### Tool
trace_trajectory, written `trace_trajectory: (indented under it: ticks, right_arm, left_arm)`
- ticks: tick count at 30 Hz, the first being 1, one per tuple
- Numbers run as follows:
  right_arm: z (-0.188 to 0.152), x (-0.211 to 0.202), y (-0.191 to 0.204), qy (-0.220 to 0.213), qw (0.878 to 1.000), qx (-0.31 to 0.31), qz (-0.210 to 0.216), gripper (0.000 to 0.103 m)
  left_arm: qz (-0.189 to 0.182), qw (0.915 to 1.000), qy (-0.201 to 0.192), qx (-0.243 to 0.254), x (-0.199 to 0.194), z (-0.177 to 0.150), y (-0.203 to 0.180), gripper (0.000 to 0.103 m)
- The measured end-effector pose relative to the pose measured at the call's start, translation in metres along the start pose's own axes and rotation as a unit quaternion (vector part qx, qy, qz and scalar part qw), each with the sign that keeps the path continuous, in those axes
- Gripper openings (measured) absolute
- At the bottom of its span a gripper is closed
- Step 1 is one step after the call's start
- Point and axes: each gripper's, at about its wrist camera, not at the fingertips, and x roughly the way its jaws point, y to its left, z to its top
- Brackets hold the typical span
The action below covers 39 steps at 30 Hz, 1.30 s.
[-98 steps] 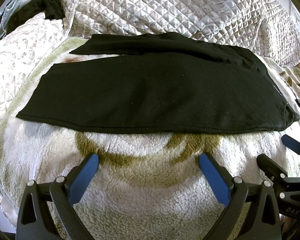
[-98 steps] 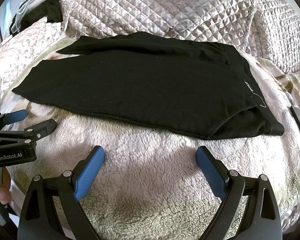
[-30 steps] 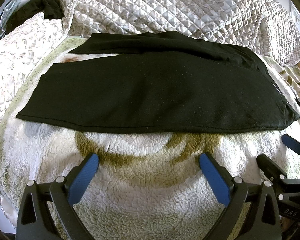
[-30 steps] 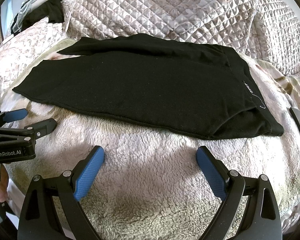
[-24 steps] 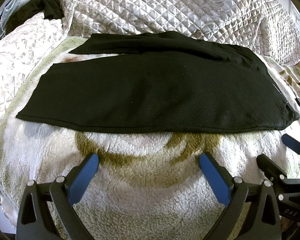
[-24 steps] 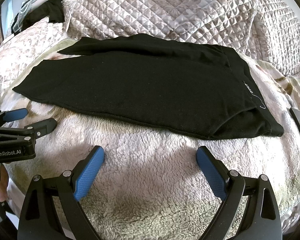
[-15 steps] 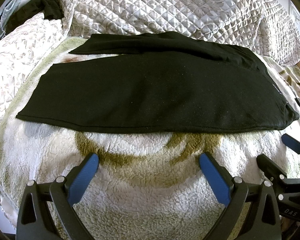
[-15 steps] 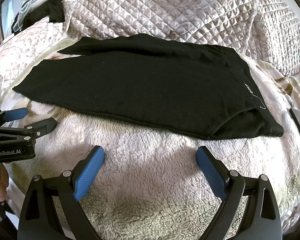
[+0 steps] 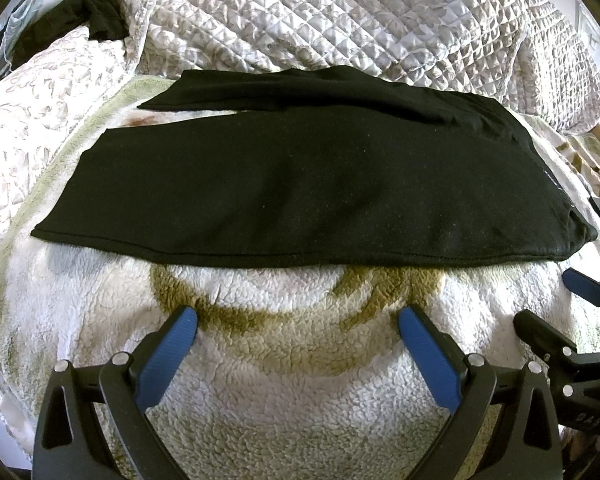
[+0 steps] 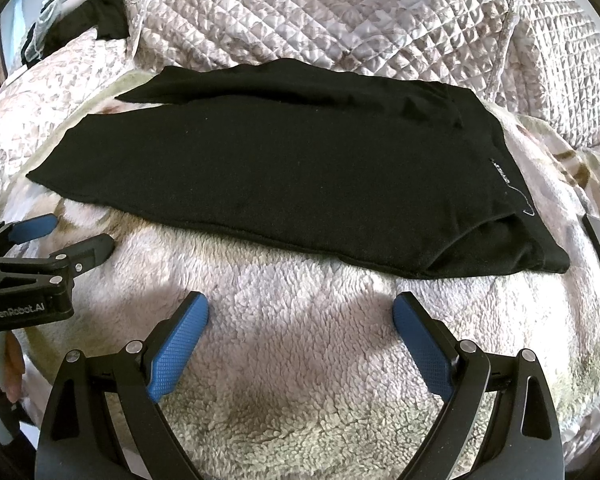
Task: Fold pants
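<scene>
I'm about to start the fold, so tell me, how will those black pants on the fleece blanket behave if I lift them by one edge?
The black knit pants will probably go limp and drape, since they lie flat following the blanket's curve. They look thin, so likely light. The fuzzy cream fleece blanket may grip the fabric, so dragging could bunch it rather than slide it.

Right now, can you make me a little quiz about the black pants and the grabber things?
1. True or false: the left gripper is shut on the black pants.
2. What do the pants lie on? A) a wooden floor B) a fluffy blanket C) a chair
3. Fill in: the pads on the right gripper are coloured ____.

Key
1. False. Both grippers are open, short of the pants' near edge, touching nothing.
2. B
3. Blue
</scene>
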Motion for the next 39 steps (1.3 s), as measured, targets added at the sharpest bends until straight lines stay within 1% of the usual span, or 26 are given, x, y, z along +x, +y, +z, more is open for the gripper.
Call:
trace_trajectory:
  ticks: [17, 21, 25, 29, 31, 35, 37, 39]
  right_arm:
    - [-0.001, -0.003, 0.002, -0.003, 1.0, -0.007, -0.001, 0.094]
    - [-0.001, -0.005, 0.001, -0.006, 1.0, -0.003, 0.003, 0.093]
    - [-0.001, -0.009, -0.002, -0.013, 1.0, 0.007, 0.01, 0.092]
    - [0.0, -0.013, -0.009, -0.024, 0.999, 0.031, 0.012, 0.087]
    - [0.001, -0.016, -0.017, -0.03, 0.998, 0.05, 0.015, 0.079]
    - [0.003, -0.018, -0.043, -0.037, 0.993, 0.11, 0.017, 0.078]
    - [0.002, -0.016, -0.058, -0.036, 0.988, 0.146, 0.021, 0.078]
    - [0.002, -0.015, -0.074, -0.037, 0.982, 0.181, 0.033, 0.078]
  left_arm:
    - [0.0, 1.0, -0.004, 0.004, -0.001, 0.002, 0.0, 0.103]
    - [-0.003, 1.0, -0.004, 0.002, -0.001, 0.001, 0.001, 0.103]
    - [-0.014, 0.9999, -0.001, 0.004, -0.003, 0.002, 0.004, 0.102]
    - [-0.033, 0.9993, -0.006, -0.013, -0.007, 0.004, 0.01, 0.102]
    - [-0.046, 0.9984, -0.013, -0.029, -0.011, 0.005, 0.017, 0.1]
    - [-0.052, 0.9956, -0.034, -0.071, -0.018, 0.011, 0.04, 0.098]
    - [-0.056, 0.9927, -0.041, -0.098, -0.02, 0.014, 0.055, 0.098]
    - [-0.065, 0.9877, -0.044, -0.135, -0.018, 0.015, 0.074, 0.098]
